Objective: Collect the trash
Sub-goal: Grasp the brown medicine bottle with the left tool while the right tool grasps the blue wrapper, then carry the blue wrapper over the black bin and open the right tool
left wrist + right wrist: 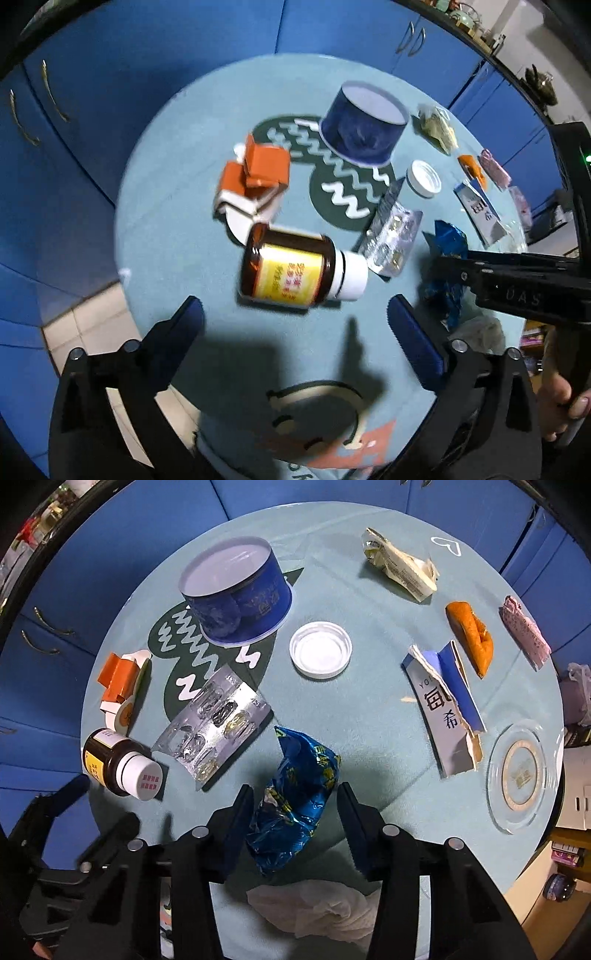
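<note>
A brown pill bottle point(295, 271) with a yellow label and white cap lies on its side on the round teal table point(177, 236). My left gripper point(295, 325) is open just short of it, a finger on each side. It also shows in the right wrist view point(118, 766). A crumpled blue foil wrapper point(295, 797) lies between the fingers of my right gripper point(295, 812), which is open around it without touching. The wrapper also shows in the left wrist view point(447, 254), beside the right gripper's body.
On the table: a blue round tin point(236, 590), white lid point(320, 650), blister packs point(214, 723), orange carton point(120, 679), torn blue-white box point(445, 705), crumpled paper wrapper point(402, 566), orange wrapper point(471, 637), pink wrapper point(524, 629), glass dish point(524, 775), white tissue point(314, 912). Blue cabinets point(92, 92) stand behind.
</note>
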The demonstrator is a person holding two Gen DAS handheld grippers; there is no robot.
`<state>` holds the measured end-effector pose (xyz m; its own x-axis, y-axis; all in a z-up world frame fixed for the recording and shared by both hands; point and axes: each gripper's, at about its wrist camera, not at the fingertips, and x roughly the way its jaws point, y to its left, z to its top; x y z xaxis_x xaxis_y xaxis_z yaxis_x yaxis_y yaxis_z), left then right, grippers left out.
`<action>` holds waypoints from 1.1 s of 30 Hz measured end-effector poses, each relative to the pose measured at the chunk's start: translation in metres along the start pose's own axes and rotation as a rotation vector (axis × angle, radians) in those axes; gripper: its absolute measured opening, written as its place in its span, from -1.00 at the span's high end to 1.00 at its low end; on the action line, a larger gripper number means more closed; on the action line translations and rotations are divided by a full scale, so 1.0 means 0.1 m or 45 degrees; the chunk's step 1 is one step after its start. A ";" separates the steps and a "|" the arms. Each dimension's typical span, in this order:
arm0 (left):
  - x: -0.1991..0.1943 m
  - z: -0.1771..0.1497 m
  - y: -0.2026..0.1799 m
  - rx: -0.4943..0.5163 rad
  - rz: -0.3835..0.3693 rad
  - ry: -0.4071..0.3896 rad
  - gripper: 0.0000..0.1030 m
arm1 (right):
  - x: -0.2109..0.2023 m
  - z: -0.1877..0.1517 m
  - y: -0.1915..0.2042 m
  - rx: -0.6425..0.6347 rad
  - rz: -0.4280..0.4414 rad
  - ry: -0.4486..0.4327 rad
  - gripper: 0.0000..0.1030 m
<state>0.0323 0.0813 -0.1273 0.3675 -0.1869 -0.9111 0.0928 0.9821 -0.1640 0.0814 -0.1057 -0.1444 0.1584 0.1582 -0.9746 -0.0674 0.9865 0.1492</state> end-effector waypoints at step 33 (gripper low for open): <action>0.05 0.11 -0.05 -0.049 0.082 0.002 -0.39 | -0.20 -0.06 -0.11 -0.017 0.006 -0.087 0.29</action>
<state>0.0438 0.0753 -0.1264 0.3697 -0.1233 -0.9209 0.0330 0.9923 -0.1196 0.0731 -0.1197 -0.1274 0.2247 0.1655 -0.9603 -0.0812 0.9852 0.1508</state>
